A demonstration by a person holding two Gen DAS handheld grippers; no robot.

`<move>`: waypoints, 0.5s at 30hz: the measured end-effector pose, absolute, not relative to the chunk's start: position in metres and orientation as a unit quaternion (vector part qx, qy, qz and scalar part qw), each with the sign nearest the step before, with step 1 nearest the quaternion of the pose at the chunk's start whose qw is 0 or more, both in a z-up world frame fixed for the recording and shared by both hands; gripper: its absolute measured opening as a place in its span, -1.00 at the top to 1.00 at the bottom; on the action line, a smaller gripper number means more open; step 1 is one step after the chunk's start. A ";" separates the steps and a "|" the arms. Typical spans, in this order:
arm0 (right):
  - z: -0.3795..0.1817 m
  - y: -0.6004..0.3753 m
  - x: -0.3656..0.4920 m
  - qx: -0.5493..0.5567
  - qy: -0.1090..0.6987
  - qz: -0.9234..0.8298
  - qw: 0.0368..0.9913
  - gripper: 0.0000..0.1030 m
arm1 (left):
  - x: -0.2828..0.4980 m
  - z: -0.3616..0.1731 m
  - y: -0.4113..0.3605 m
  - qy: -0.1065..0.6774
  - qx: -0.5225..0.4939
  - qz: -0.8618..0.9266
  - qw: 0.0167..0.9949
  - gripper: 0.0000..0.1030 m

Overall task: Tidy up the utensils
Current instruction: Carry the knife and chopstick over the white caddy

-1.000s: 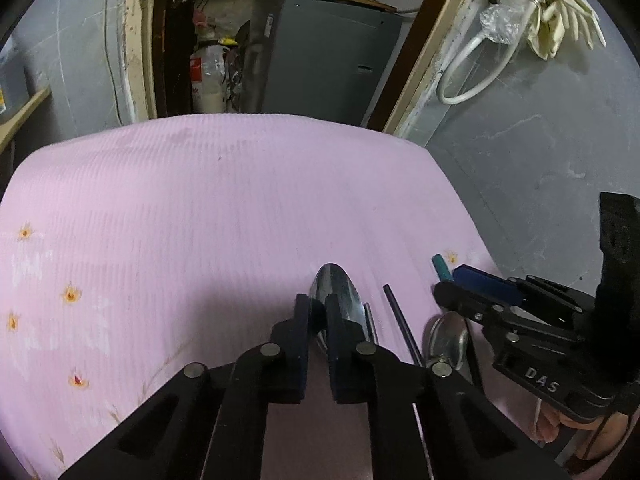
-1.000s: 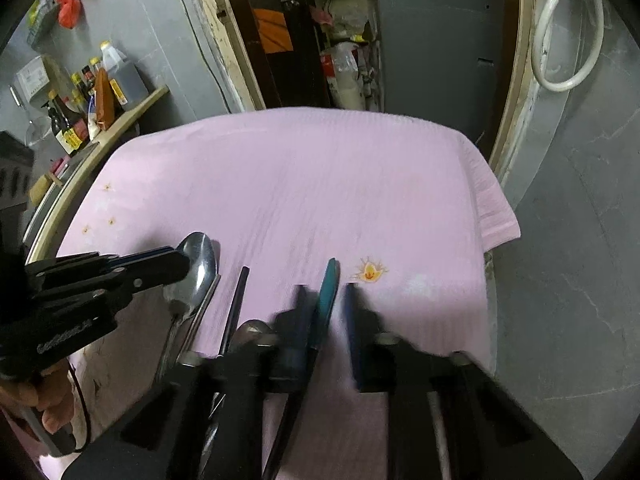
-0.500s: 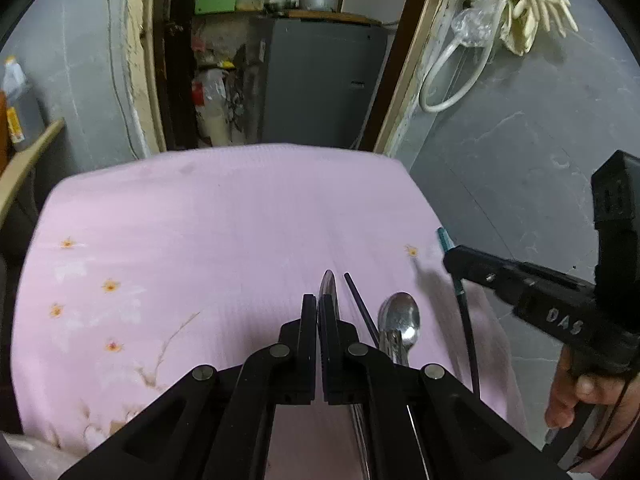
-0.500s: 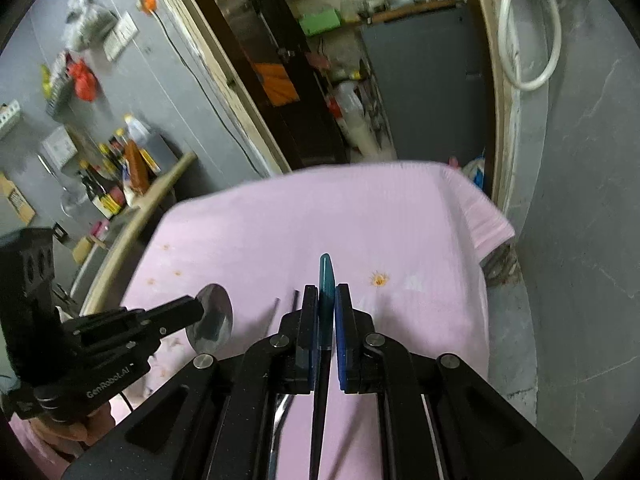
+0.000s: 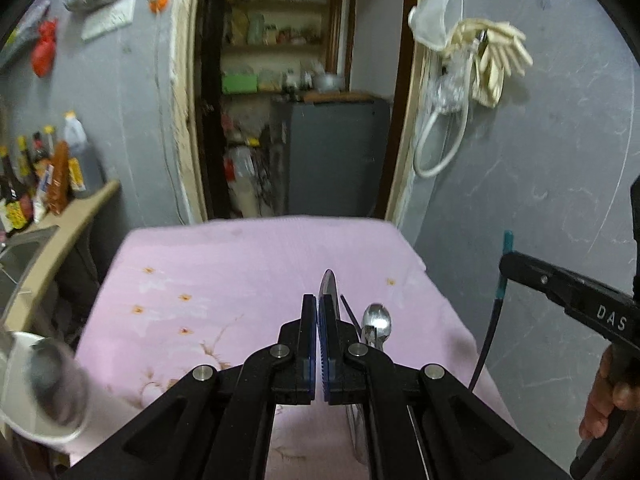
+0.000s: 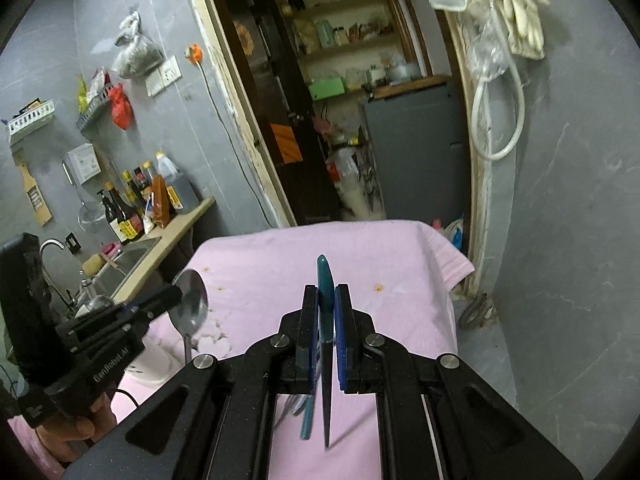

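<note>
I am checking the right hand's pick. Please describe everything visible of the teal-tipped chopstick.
The chopstick is slim, with a glossy teal upper end and a dark shaft tapering to a point. The right gripper is shut on it near the teal part. It hangs lifted above the pink cloth, tip downward, touching only the pads.

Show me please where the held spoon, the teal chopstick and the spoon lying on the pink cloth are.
held spoon (image 6: 191, 303): right wrist view, on its bowl.
teal chopstick (image 6: 325, 280): right wrist view, on its teal upper end.
spoon on the cloth (image 5: 377, 317): left wrist view, on its bowl.
</note>
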State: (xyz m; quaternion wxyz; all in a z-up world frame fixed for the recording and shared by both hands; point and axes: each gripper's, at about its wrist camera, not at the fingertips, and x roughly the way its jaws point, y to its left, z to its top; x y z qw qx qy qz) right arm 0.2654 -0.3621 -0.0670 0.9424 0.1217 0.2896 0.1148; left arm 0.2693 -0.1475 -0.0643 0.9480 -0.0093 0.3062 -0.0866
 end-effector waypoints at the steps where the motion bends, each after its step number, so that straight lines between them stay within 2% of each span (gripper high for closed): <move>1: -0.060 -0.360 0.258 0.122 0.282 0.112 0.945 0.86 | 0.262 -0.058 -0.146 0.292 -0.009 -0.084 0.953 0.96; 8: -0.016 -0.340 0.219 0.123 0.233 0.112 0.958 0.87 | 0.221 -0.012 -0.129 0.224 -0.006 -0.076 0.972 0.96; 15: 0.034 -0.293 0.200 0.113 0.185 0.152 0.964 0.87 | 0.188 0.033 -0.076 0.184 -0.035 -0.071 0.980 0.96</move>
